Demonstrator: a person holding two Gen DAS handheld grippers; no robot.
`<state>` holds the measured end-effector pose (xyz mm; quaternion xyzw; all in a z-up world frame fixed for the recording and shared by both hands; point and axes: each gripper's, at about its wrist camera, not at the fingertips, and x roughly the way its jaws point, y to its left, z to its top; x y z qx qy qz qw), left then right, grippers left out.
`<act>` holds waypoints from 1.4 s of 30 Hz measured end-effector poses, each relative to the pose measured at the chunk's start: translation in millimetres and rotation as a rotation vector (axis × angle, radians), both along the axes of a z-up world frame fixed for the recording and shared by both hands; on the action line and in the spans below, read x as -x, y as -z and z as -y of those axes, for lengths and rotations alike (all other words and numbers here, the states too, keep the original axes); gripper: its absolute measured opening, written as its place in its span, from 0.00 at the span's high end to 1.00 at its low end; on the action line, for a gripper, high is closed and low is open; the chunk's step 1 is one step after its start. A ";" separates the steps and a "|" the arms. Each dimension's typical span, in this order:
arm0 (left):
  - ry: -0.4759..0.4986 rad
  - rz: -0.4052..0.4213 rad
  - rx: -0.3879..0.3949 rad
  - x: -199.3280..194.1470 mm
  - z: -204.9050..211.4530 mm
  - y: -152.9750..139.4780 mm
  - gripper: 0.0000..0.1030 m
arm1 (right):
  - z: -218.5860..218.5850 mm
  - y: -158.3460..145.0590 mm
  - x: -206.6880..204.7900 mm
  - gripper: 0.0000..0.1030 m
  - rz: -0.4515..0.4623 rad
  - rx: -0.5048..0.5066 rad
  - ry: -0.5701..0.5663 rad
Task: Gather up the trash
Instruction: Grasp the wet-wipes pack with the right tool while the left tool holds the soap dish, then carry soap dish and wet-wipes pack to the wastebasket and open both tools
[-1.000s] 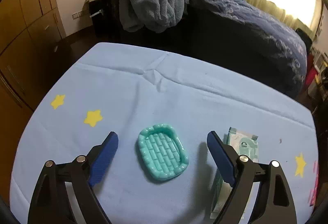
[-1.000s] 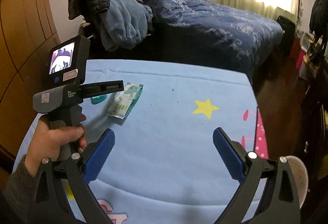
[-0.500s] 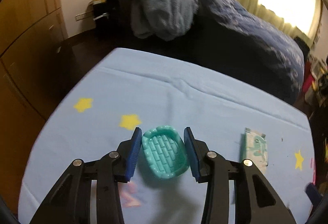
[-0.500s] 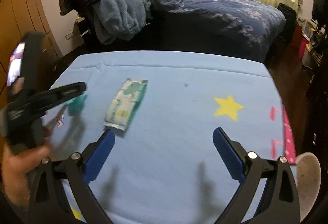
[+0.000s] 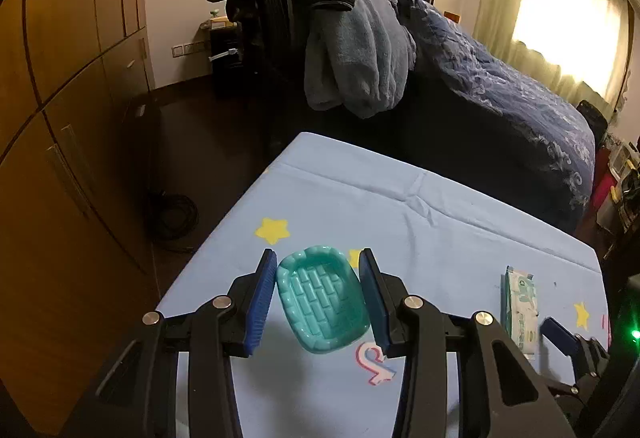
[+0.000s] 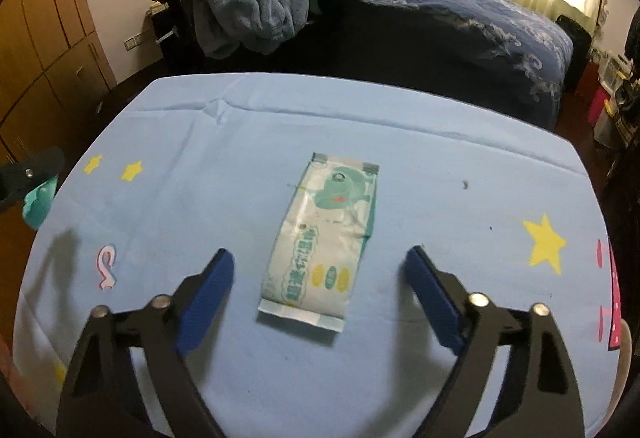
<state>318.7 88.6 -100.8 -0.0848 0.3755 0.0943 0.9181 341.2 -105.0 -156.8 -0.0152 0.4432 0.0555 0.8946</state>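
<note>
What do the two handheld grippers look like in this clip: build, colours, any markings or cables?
Both match. The left gripper and the right gripper have black, angular linkage arms with round silver pivot pins, and flat, ribbed blue pads on the fingers. No markings, cables or sleeves show.

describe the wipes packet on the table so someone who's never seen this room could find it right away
Start at the light blue tablecloth with yellow stars. Near its middle lies the wipes packet, flat, lengthwise between the open right tongs. It is soft, white and green with printing, unlike the rigid teal dish.

A home bedroom: bed (image 6: 440, 9) (blue quilt), wooden wardrobe (image 5: 60, 77).
</note>
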 end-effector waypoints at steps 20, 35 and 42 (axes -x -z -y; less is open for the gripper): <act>0.096 0.034 -0.005 55.7 42.5 -15.8 0.58 | 75.7 -28.8 85.3 0.59 0.027 -0.107 0.030; 0.244 0.090 0.028 114.8 95.9 -38.4 0.58 | 141.7 -51.0 184.7 0.59 0.101 -0.222 0.100; 0.355 0.118 0.103 136.1 126.9 -54.8 0.58 | 169.6 -55.8 222.2 0.59 0.136 -0.277 0.144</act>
